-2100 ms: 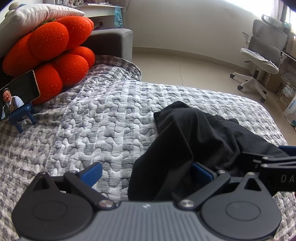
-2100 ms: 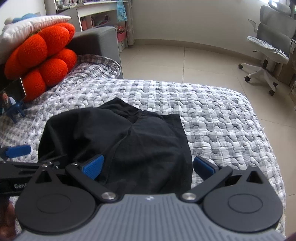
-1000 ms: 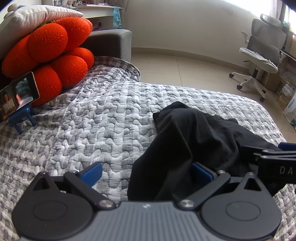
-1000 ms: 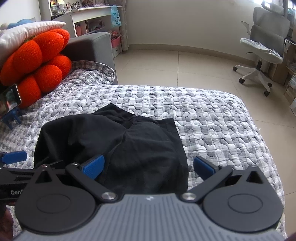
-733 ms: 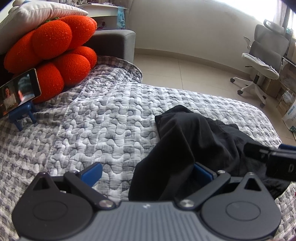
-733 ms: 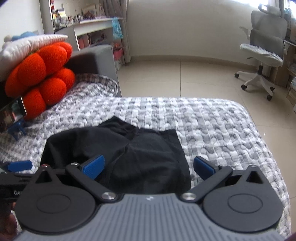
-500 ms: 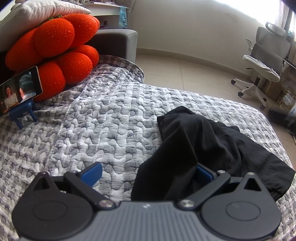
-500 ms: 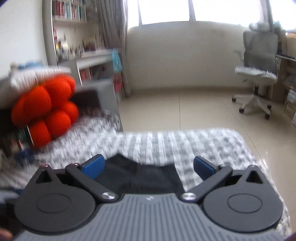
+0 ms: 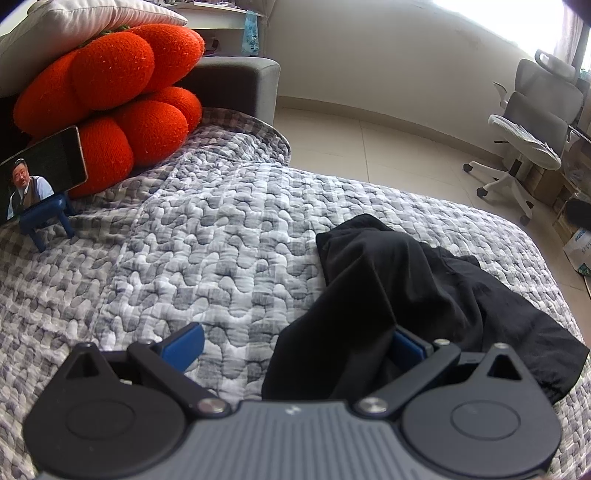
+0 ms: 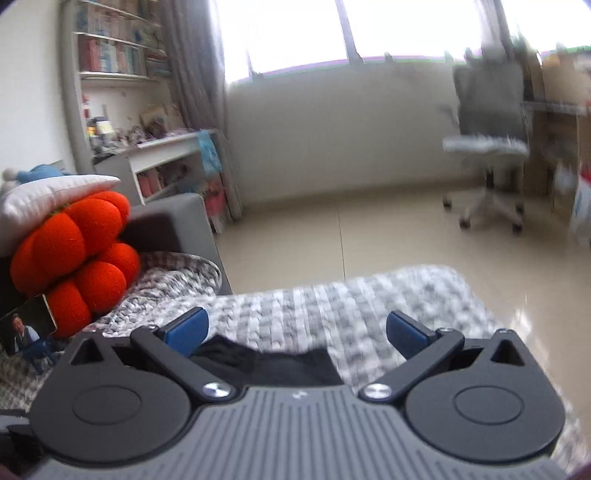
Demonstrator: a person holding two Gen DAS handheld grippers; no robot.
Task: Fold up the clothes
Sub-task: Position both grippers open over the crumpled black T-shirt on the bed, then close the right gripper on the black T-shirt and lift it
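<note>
Grey-and-white quilt [image 9: 221,251] covers the bed, with pale tiled floor [image 9: 388,147] beyond its far edge and a white office chair [image 9: 524,140] at the far right. At the far left an orange cushion [image 9: 122,92] leans against a grey headboard [image 9: 232,88], a white pillow [image 9: 74,18] on top of it. A phone [image 9: 40,173] showing video stands on a small blue stand [image 9: 46,218] just in front of the cushion.

Black garment [image 9: 399,295] lies crumpled on the right half of the bed, bunched into a ridge that rises toward the near side. The left tool [image 9: 295,341] hovers low over the quilt with its blue pads wide apart. Its left pad [image 9: 183,343] sits above bare quilt; its right pad [image 9: 406,343] is partly hidden by a fold of the garment, which drapes against it. The cloth lies between the pads without being clamped.

The right wrist view is blurred and tilted up toward the window [image 10: 369,33], a bookshelf [image 10: 110,55] and a desk [image 10: 166,155] at the far left. The right tool [image 10: 295,330] is also spread wide, with nothing between its pads. A strip of the garment shows just below it, near the tool body, and I cannot tell whether the tool touches it. Quilt runs behind the pads to the bed's far edge.
</note>
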